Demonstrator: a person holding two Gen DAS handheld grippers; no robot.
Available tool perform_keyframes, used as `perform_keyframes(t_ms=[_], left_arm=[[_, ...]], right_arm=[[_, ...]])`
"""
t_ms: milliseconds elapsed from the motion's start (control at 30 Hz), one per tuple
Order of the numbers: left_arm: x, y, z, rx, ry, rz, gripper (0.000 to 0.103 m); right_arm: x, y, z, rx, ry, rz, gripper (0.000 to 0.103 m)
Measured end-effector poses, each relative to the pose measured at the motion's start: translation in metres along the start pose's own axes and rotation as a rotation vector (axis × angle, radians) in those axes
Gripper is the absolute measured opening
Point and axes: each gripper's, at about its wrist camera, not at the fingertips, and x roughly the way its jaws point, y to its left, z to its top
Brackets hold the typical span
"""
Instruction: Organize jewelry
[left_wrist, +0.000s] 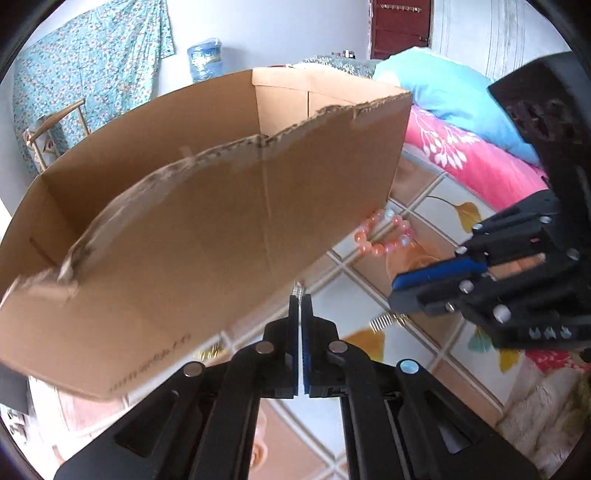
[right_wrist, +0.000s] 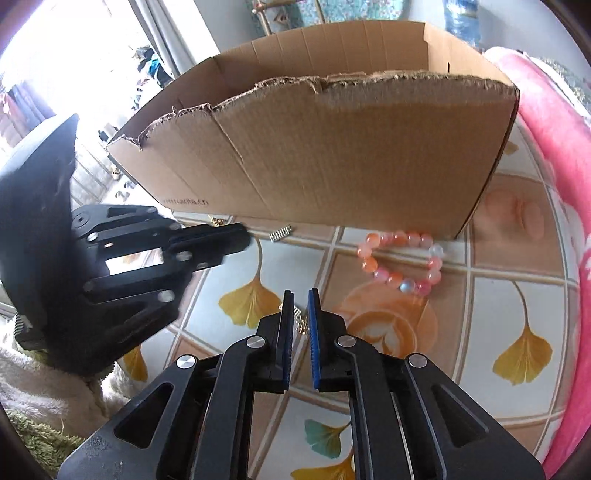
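A pink and orange bead bracelet (right_wrist: 402, 258) lies on the leaf-patterned table top (right_wrist: 517, 302) against the front corner of a torn cardboard box (right_wrist: 332, 155); the left wrist view shows the bracelet (left_wrist: 384, 236) beside the box (left_wrist: 207, 229) too. My right gripper (right_wrist: 300, 295) hovers in front of it, its jaws a narrow gap apart, and a small gold coil (right_wrist: 301, 321) lies on the table in that gap, untouched by the pads. My left gripper (left_wrist: 300, 295) is shut just in front of the box wall. A small silvery spring (right_wrist: 280, 232) lies just past its tips.
A pink blanket (right_wrist: 554, 147) borders the table on the right, with a blue pillow (left_wrist: 454, 99) behind it. A fluffy white rug (right_wrist: 44, 387) lies at the lower left. A bit of gold chain (right_wrist: 218, 221) sits at the foot of the box.
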Motion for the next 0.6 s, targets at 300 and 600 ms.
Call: perform_keyframes(t_ms=[300,600], left_arm=[[0.019,-0.001,0.006,-0.009,0.052,0.028,0.005],[0.02,0.003,0.009,-0.032,0.061,0.041,0.013]], right_arm=[[-0.006,-0.022,-0.001,0.007,-0.012,0.036,0.009],[-0.012,-0.041,0.003,0.009,-0.021,0.062,0.012]])
